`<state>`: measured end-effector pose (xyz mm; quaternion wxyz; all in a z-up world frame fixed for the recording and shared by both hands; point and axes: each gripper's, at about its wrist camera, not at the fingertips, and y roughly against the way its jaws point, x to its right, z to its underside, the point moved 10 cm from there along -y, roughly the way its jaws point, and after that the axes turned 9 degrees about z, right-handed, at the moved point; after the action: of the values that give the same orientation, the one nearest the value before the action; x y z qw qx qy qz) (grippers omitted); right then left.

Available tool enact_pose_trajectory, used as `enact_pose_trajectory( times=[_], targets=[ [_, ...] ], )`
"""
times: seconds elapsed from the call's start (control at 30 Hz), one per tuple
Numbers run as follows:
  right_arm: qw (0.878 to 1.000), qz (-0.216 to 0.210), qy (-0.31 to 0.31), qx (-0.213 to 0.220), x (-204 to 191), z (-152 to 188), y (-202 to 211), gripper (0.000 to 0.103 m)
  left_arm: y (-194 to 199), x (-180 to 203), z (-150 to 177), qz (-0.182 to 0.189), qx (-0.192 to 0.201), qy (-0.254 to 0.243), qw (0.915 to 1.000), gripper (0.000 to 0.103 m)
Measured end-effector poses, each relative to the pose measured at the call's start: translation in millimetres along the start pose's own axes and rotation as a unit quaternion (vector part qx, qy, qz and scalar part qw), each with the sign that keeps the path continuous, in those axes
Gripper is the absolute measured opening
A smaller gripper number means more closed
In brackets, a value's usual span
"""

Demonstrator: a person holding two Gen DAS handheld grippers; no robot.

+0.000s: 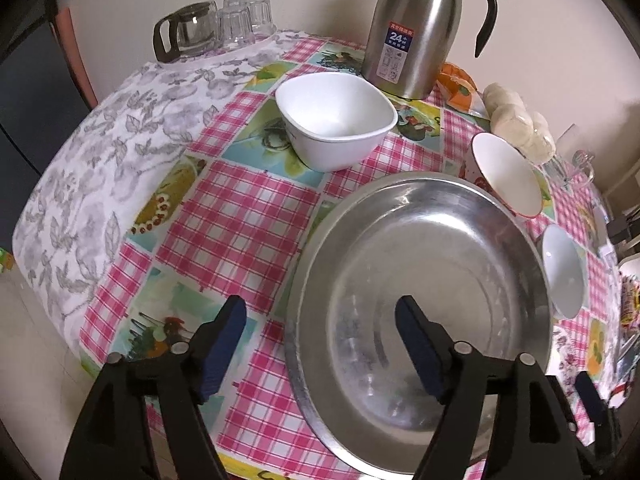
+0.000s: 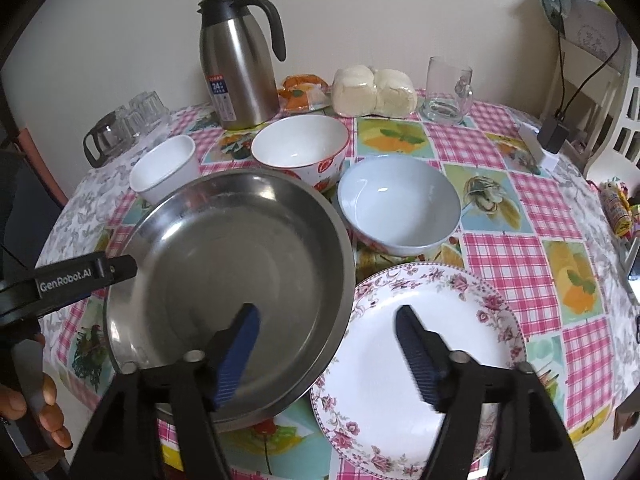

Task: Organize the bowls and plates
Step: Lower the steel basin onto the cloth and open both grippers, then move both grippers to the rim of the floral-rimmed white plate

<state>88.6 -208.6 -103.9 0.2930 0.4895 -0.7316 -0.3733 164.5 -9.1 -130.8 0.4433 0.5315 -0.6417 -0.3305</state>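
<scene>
Left wrist view first: left gripper [image 1: 320,344] spread wide, one pad outside the rim of the steel plate [image 1: 420,264] and one over its basin, pinching nothing. Sits near the front edge of the tabletop [image 1: 240,216], that plate, flat on the checked cloth. Right wrist view now: right gripper [image 2: 326,354] spread wide too, empty, straddling the gap where the steel plate's rim laps over the edge of the floral plate [image 2: 420,344], close to the front right edge. Behind them, toward the back edge, a row of three: square white bowl [image 2: 164,168], red-patterned bowl [image 2: 300,148], pale blue bowl [image 2: 400,204], all upright, none nested. Looks like a release just done and stacking not yet begun.

For the next grasp: best to pick one rim only, not two at once. Worth lifting the steel plate clear of the floral one before pinching either, since the overlap could drag both. Pads square across the rim, well seated, then a gentle close; glazed china likely slippery. Steel jug [image 2: 240,60] and glass mug [image 2: 446,92] at the back best left alone.
</scene>
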Motion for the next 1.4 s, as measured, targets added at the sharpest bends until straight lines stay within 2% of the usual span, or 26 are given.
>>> enact_pose_trajectory(
  times=[0.03,0.2,0.33,0.5,0.73,0.87,1.0,1.17,1.4],
  targets=[
    [1.000,0.000,-0.001,0.002,2,0,0,0.081,0,-1,0,-0.006,0.002,-0.003,1.0000,0.091],
    [1.000,0.002,-0.002,0.006,4,-1,1,0.090,3,-4,-3,-0.018,0.013,-0.009,0.9997,0.092],
    [1.000,-0.001,-0.005,0.013,4,-2,5,0.103,6,-5,-4,-0.020,0.021,-0.003,0.9996,0.093],
    [1.000,-0.005,-0.012,0.022,10,-5,11,0.103,14,-3,-9,-0.019,0.043,0.002,0.9989,0.098],
    [0.999,-0.015,-0.031,0.041,26,-12,23,0.103,26,21,-16,0.032,0.073,-0.006,0.9968,0.099],
    [0.998,-0.018,-0.047,0.043,44,-13,27,0.103,31,47,-16,0.043,0.084,-0.042,0.9946,0.099],
    [0.996,0.001,-0.071,0.049,77,-15,32,0.103,40,75,-15,0.068,0.102,-0.074,0.9896,0.099],
    [0.991,0.011,-0.121,0.054,127,-12,38,0.103,50,116,-7,0.125,0.114,-0.098,0.9806,0.099],
    [0.984,0.027,-0.171,0.037,179,5,34,0.103,54,167,17,0.155,0.104,-0.138,0.9727,0.099]
  ],
)
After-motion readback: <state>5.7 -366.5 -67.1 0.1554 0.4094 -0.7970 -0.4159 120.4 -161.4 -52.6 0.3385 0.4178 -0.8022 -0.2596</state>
